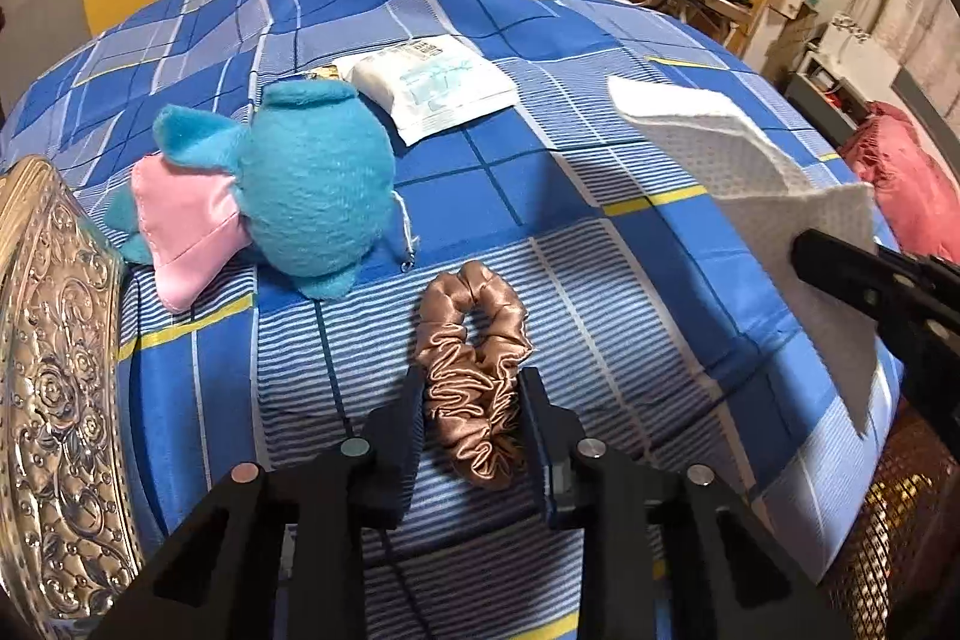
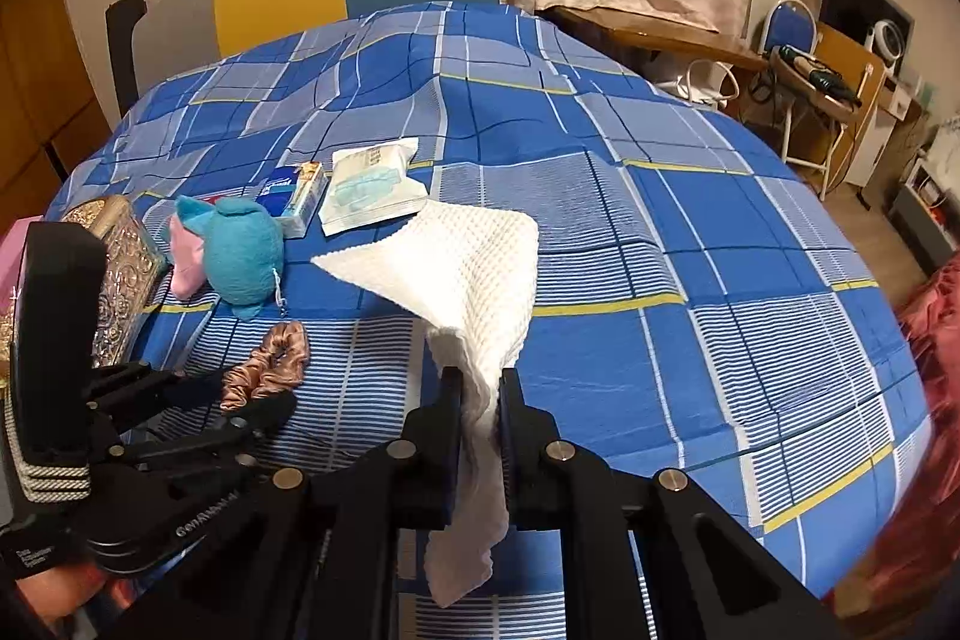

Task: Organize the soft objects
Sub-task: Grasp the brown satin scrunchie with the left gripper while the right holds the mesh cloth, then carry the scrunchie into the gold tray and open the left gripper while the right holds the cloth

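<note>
- Holding a white cloth (image 2: pixel 465 268) clamped in my right gripper (image 2: pixel 480 388), lifted off the blue checked bedsheet (image 2: pixel 690 232), its free corner draping forward.
- My left gripper (image 1: pixel 471 388) sits low with its fingers either side of the brown scrunchie (image 1: pixel 474 358), pressing its lower half as it lies on the sheet.
- Just behind the scrunchie, a teal plush toy (image 1: pixel 300 196) rests beside an embossed metal box (image 1: pixel 54 352).
- Further back lies a packet of face masks (image 1: pixel 438 85).

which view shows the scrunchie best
Left wrist. The scrunchie lies centered and large there, satin folds clear, between the left gripper's jaws. The right wrist view shows the scrunchie small at the left, partly hidden by that gripper.
</note>
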